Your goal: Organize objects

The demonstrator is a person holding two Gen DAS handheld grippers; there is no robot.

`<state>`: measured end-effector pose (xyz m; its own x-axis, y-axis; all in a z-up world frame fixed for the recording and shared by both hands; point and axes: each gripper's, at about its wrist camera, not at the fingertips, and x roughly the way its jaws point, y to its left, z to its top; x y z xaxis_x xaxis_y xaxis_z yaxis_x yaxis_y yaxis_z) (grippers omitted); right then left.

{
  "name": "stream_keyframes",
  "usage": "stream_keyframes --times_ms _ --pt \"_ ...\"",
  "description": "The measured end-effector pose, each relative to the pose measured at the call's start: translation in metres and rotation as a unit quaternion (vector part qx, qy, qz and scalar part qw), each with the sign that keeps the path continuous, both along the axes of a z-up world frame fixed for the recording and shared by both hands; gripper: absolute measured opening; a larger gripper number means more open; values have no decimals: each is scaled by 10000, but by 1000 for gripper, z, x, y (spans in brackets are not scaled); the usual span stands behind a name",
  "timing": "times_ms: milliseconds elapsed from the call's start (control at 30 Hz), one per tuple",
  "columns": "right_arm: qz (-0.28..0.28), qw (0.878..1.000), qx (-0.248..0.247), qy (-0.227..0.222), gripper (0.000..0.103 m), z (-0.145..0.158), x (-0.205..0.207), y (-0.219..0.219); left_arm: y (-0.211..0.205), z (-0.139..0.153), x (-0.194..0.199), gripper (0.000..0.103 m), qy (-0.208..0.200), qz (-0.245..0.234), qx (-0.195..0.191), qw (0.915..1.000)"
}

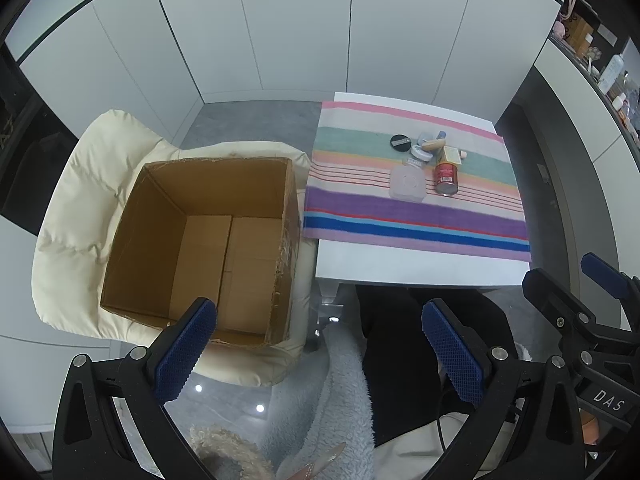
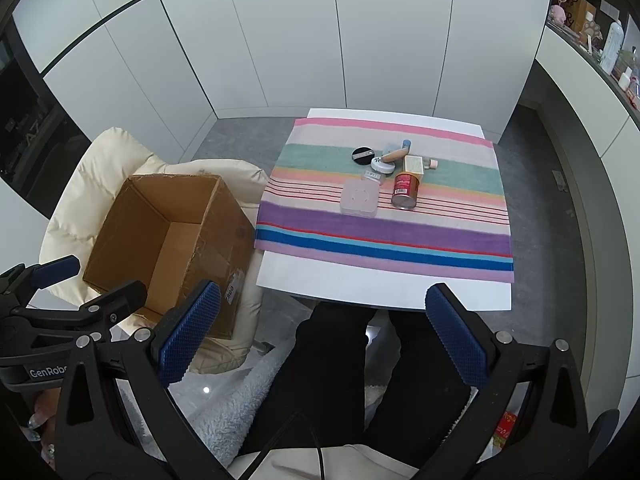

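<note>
Nearest: left gripper (image 1: pixel 318 354) and right gripper (image 2: pixel 324 334), jaws of both spread wide, holding nothing, hovering above the person's lap. Left, near: cardboard box (image 1: pixel 208 248), open, nothing visible inside, seated on a cream padded chair (image 1: pixel 76 216). Right, far: white surface (image 2: pixel 360 284) with striped cloth (image 2: pixel 384 236) carrying 1 tight cluster: red can (image 2: pixel 405 190) on its side, square translucent case (image 2: pixel 359 197), black compact (image 2: pixel 362 156), small jars. Risk: the can may roll once touched; crowding invites knocking neighbours.

Box (image 1: pixel 208 248) on chair (image 1: pixel 72 216) left of table (image 2: pixel 360 284), items (image 2: pixel 384 176) on cloth (image 2: pixel 440 236)
</note>
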<state>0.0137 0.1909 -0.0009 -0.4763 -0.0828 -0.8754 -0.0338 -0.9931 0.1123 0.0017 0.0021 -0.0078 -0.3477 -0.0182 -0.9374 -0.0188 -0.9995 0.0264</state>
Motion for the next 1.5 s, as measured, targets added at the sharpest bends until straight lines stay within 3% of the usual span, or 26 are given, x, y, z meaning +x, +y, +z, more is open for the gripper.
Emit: stream_keyframes --times_ms 1067,1233,1500 --pt "-7 9998 -175 9 103 -1 4 2 10 5 2 103 33 -201 56 9998" --pt "-73 9996 -255 34 103 -1 4 21 28 10 0 103 206 -226 -116 9995" --pt "-275 9988 -388 130 103 0 11 60 63 18 -3 103 278 -388 -86 9988"
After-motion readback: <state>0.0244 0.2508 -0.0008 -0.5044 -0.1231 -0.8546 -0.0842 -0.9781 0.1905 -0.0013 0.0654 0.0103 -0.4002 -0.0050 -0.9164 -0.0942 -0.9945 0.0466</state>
